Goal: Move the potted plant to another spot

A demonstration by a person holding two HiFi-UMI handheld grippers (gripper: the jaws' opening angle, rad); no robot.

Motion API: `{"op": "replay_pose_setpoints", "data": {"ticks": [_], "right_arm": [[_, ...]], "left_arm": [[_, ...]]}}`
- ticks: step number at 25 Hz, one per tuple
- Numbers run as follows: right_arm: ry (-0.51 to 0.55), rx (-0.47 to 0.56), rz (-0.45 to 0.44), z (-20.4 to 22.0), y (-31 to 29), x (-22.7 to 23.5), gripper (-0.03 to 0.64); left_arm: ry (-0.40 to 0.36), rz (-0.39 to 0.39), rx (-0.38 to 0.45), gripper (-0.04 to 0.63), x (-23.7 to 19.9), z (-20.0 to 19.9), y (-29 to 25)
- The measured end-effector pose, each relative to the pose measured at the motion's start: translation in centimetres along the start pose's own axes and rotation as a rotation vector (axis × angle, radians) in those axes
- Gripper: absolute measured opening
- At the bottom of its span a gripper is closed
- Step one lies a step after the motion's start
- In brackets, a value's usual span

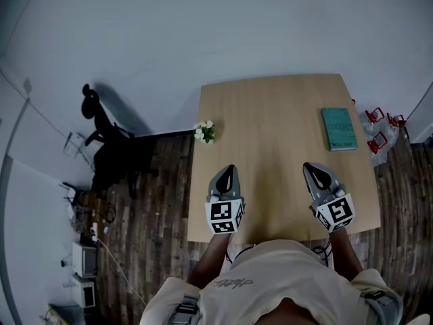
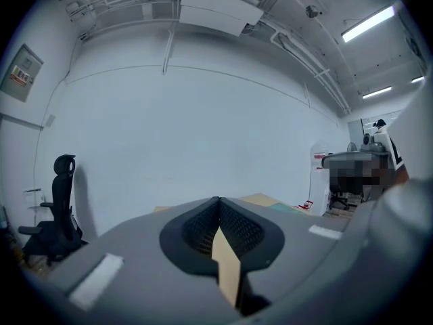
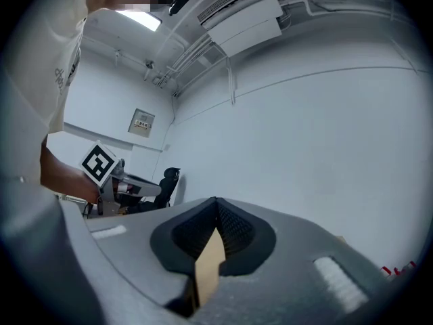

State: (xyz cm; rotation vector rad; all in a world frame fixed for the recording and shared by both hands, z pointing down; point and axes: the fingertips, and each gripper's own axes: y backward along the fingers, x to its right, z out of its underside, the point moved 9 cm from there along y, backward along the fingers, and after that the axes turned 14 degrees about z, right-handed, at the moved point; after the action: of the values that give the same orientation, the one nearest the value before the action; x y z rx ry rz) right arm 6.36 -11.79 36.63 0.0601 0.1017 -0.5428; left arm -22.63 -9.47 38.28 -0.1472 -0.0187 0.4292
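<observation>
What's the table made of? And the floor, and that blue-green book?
Table: pale wood or wood-look laminate, matte; even tan with faint grain. Floor: dark wood planks, maybe plank-look vinyl; streaky boards show. Book: likely paper with a card cover; flat, teal, too small to be sure.

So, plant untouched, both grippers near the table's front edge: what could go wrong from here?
The potted plant stands right at the table's left edge; a sideways nudge could tip it onto the floor. The left gripper and right gripper both have jaws together; reaching in unopened would likely bump the plant. The teal book narrows the room at right.
</observation>
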Motion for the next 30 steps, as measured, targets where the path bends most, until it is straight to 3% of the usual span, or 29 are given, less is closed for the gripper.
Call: {"op": "replay_pose_setpoints", "data": {"ticks": [8,30], "right_arm": [[-0.036,-0.012,0.02,0.1,0.2,0.2,0.003],[-0.028,-0.019,-0.014,0.6,-0.2,-1.3,0.003]], "left_arm": [[0.031,0.017,-0.024,0.014,0.0,1.1,0.1],[-0.01,-0.027,-0.029,0.014,-2.1,0.6,1.9]]}}
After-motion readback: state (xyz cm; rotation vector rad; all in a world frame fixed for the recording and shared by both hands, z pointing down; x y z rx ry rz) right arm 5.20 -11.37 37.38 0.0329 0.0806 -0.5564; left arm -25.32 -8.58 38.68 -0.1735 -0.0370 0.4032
